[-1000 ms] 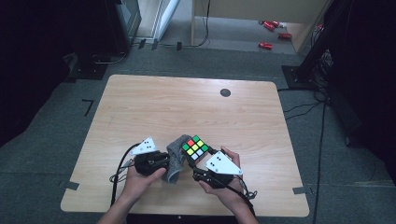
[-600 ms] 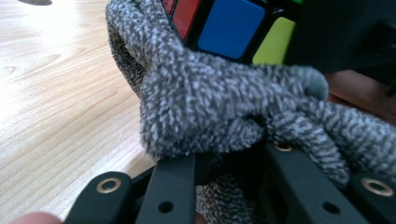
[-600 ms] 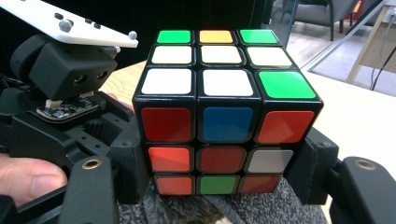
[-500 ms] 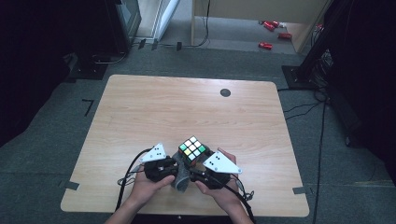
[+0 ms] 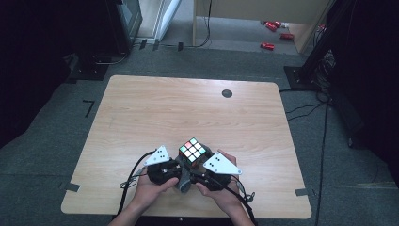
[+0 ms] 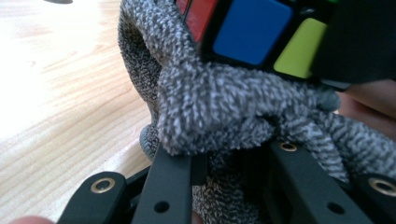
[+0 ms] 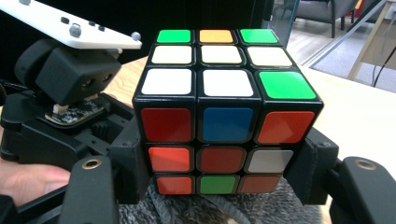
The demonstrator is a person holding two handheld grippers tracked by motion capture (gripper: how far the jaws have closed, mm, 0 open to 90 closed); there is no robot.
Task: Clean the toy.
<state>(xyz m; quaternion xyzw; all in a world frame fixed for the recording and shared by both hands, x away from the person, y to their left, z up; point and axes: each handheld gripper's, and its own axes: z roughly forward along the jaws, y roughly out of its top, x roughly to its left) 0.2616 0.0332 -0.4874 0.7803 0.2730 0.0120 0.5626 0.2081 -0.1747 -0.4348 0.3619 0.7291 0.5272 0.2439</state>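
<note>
Between the hands, right claw [image 7: 212, 186] grips cube [image 7: 219, 121]; left claw [image 6: 224, 158] pinches grey cloth [image 6: 219, 107].

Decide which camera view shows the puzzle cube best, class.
The right gripper view: the puzzle cube fills it, stickers sharp. The left gripper view catches a cropped corner above grey cloth; the high view shows it small.

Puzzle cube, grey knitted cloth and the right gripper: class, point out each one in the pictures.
Puzzle cube [image 7: 223, 123], right gripper view, blue centre sticker of its front face.
Grey knitted cloth [image 6: 219, 105], left gripper view, bunched fold under the cube.
Right gripper [image 7: 223, 172], right gripper view, midway between its jaws.
</note>
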